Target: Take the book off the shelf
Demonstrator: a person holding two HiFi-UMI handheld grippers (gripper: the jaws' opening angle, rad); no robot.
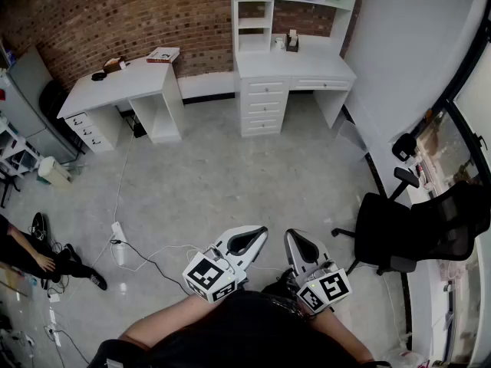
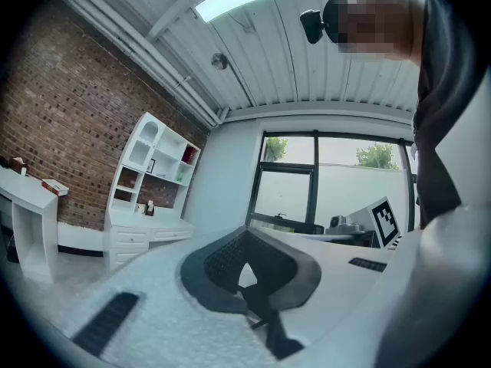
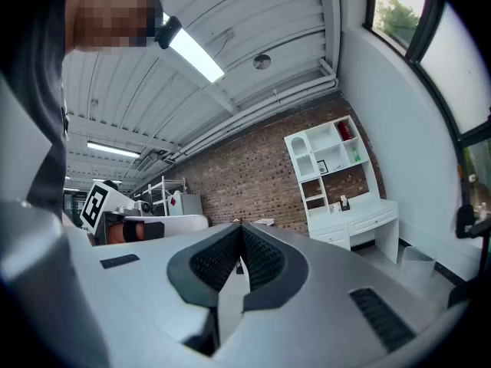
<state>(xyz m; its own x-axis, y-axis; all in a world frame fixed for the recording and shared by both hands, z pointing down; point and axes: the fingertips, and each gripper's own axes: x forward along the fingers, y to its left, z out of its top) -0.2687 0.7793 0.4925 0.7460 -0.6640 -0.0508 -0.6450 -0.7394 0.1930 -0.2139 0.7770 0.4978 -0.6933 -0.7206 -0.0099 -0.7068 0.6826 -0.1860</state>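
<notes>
A tall white shelf unit [image 1: 295,21] stands on a drawer desk against the brick wall at the far side of the room. A red book-like thing [image 3: 344,131] stands in one of its upper compartments, also seen as the red thing [image 2: 189,154] in the left gripper view. My left gripper [image 1: 249,241] and right gripper [image 1: 298,245] are held close to my body, far from the shelf, pointing level. Both have their jaws together with nothing between them. In their own views, the left gripper [image 2: 247,240] and right gripper [image 3: 240,236] show their ribbed pads meeting.
A white desk [image 1: 123,87] at the left carries a red-and-white book [image 1: 163,54] and small items. A black office chair [image 1: 418,228] stands at the right by the window. Cables and a power strip [image 1: 119,232] lie on the floor. A person [image 1: 31,255] sits at the left edge.
</notes>
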